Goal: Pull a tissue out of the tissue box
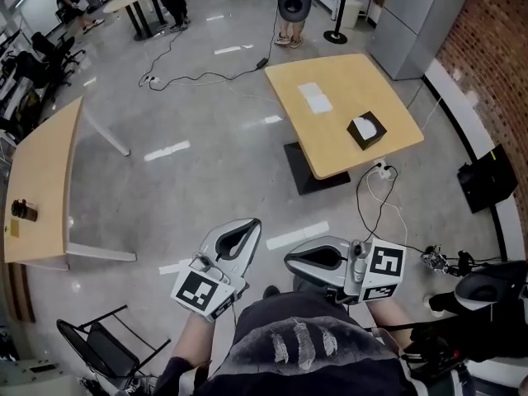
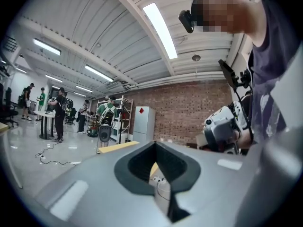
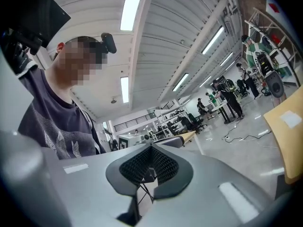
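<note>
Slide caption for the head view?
Left gripper and right gripper shut, empty; tissue box sits on the table ahead.

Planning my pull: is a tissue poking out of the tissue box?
Out, it seems: white tissue shows at the top opening of the dark tissue box.

Ahead of me, to the right, stands the table [image 1: 330, 151]. The tissue box [image 1: 366, 129] sits on it near its right edge, with a sheet of paper [image 1: 315, 97] lying behind the box. My left gripper [image 1: 246, 229] and right gripper [image 1: 293, 261] are side by side, well short of that table. A second table [image 1: 45, 180] stands at far left.
</note>
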`<state>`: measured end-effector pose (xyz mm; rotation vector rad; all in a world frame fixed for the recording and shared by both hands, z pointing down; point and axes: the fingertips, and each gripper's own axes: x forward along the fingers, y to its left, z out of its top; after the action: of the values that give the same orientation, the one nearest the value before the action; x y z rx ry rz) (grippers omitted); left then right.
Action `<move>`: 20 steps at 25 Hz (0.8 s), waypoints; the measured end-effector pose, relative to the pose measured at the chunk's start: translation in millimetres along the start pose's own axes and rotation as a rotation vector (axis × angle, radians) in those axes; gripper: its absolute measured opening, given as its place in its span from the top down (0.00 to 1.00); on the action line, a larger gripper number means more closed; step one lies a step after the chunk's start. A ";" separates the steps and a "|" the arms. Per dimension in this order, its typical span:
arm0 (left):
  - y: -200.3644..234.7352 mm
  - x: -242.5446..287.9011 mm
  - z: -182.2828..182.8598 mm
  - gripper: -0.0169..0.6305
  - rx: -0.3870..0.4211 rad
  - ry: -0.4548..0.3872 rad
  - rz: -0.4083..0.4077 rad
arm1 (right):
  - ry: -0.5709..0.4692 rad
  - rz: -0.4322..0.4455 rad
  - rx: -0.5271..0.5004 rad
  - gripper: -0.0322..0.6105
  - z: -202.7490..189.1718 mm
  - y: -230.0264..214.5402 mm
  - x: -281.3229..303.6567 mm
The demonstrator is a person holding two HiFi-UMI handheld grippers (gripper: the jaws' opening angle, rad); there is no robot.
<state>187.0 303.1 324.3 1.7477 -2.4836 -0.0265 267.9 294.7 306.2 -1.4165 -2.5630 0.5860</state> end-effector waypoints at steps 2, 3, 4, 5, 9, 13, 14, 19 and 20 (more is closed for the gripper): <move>3.1 19.6 5.1 0.97 0.013 0.017 0.010 | -0.012 0.009 0.004 0.95 8.9 -15.5 -9.3; 3.1 29.5 8.7 0.97 0.019 0.014 0.007 | -0.017 0.013 0.006 0.95 13.2 -23.2 -13.9; 2.5 38.7 12.4 0.97 0.024 0.005 0.001 | -0.021 0.018 0.007 0.95 17.0 -30.6 -18.2; 2.4 47.0 15.4 0.97 0.030 0.000 -0.001 | -0.025 0.024 0.010 0.95 20.3 -37.5 -22.1; 6.2 72.4 23.0 0.97 0.044 0.014 0.025 | -0.035 0.059 0.021 0.95 32.8 -58.9 -35.7; 9.2 94.5 26.9 0.97 0.045 0.027 0.066 | -0.027 0.092 0.024 0.95 42.0 -76.7 -49.2; 8.0 100.9 27.5 0.97 0.045 0.023 0.068 | -0.023 0.100 0.025 0.95 43.6 -81.4 -53.4; 13.8 137.0 26.5 0.97 0.041 0.054 0.120 | -0.008 0.132 0.031 0.95 53.4 -108.3 -75.0; 12.6 145.1 26.8 0.97 0.040 0.048 0.115 | -0.005 0.137 0.030 0.95 55.2 -113.3 -79.7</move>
<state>124.2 169.8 309.5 1.5968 -2.5622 0.0737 205.2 159.4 306.3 -1.5915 -2.4644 0.6457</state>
